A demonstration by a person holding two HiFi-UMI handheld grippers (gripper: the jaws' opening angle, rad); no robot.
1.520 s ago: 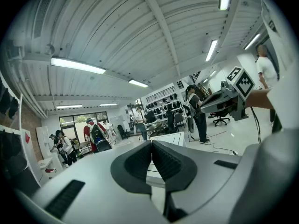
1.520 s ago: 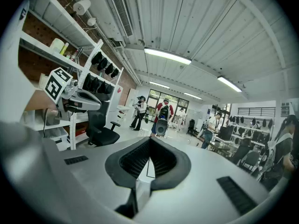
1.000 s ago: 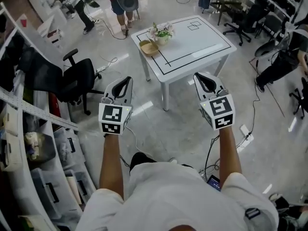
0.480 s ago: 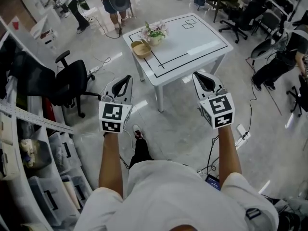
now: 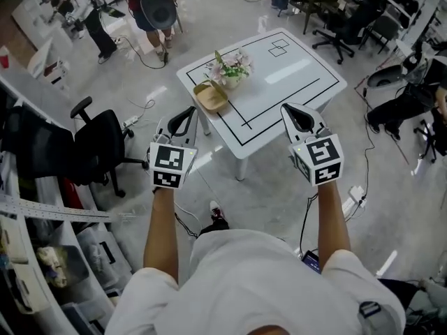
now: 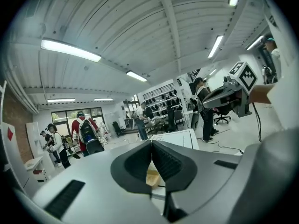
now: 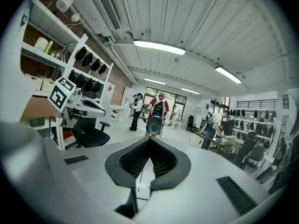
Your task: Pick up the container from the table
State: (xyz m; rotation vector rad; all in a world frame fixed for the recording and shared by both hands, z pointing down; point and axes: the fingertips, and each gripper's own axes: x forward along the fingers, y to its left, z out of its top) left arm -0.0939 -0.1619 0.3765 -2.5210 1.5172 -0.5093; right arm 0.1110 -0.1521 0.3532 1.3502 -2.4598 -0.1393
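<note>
The left gripper has its jaws pressed together at the tips with nothing clamped between them. A tan patch shows through the small gap below the tips in the left gripper view; it is probably the container, though that glimpse is too cramped to be sure. The right gripper is closed the same way, with its ribbed pads meeting at the tip and nothing held. Both are held out in front of the person on bare forearms, roughly level with each other and well apart, pointing towards a white table marked with black lines. The container, a shallow tan dish, sits on the tabletop near the edge facing the left gripper, apart from both grippers. It is just beside a small pot of flowers. A black office chair stands on the glossy floor to the left. Several people stand farther off beyond the table.
</note>
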